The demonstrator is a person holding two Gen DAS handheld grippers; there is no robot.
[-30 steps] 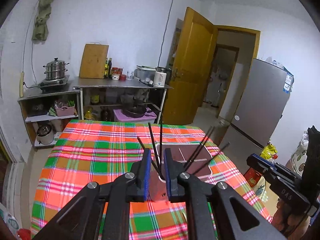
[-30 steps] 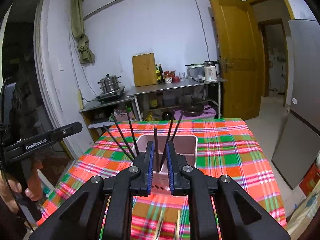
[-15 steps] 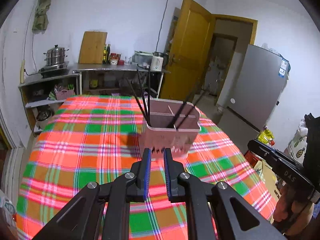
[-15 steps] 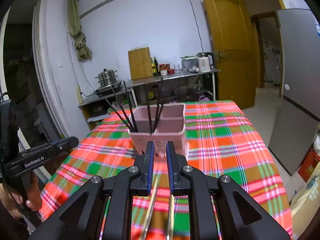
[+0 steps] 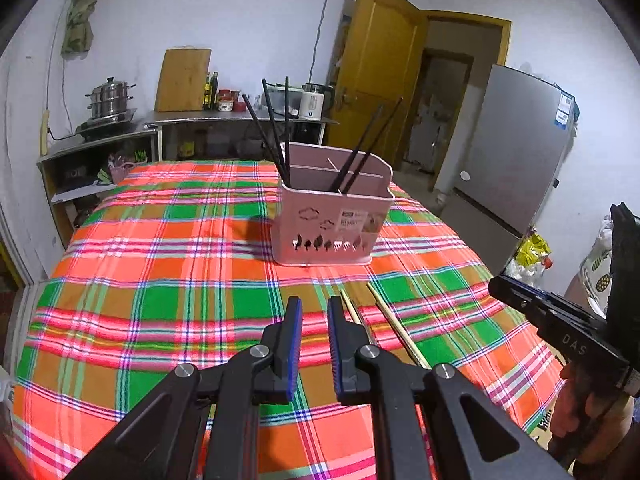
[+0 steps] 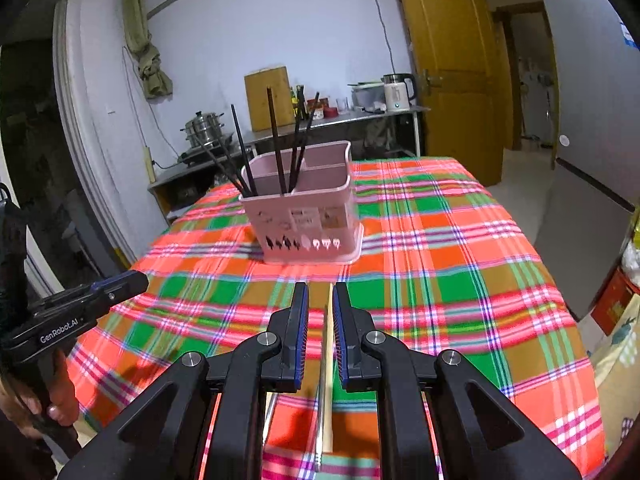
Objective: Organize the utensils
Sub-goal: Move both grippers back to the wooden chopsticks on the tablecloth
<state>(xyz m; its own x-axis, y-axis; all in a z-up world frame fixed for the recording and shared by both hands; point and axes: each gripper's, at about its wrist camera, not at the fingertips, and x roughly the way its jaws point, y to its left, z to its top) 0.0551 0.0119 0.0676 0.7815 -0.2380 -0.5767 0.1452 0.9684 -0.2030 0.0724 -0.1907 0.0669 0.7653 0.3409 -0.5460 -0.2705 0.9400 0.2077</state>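
The left tongs (image 5: 311, 308) hover low over the surface (image 5: 160, 264) with a narrow gap between the blue pads and nothing in it. The right tongs (image 6: 320, 294) stand likewise, narrowly apart and gripping nothing, though a pale wooden chopstick (image 6: 328, 360) lies on the cloth directly below their gap. The left view shows two pale chopsticks (image 5: 396, 332) lying side by side just right of the left tongs, pointing toward the pink holder (image 5: 332, 216). The right view shows one wooden stick plus a metal utensil handle (image 6: 319, 412) beside it, partly hidden by the tongs. The holder stands upright on the plaid cloth ahead of both tongs, apart from them. Black chopsticks (image 5: 280, 128) lean in it: five by the left view's count, three at one end and two at the other; the right view suggests six (image 6: 276, 136), though they overlap. Only the left view shows the right tongs' body (image 5: 560, 332) at its edge, and only the right view shows the left tool (image 6: 72, 316).
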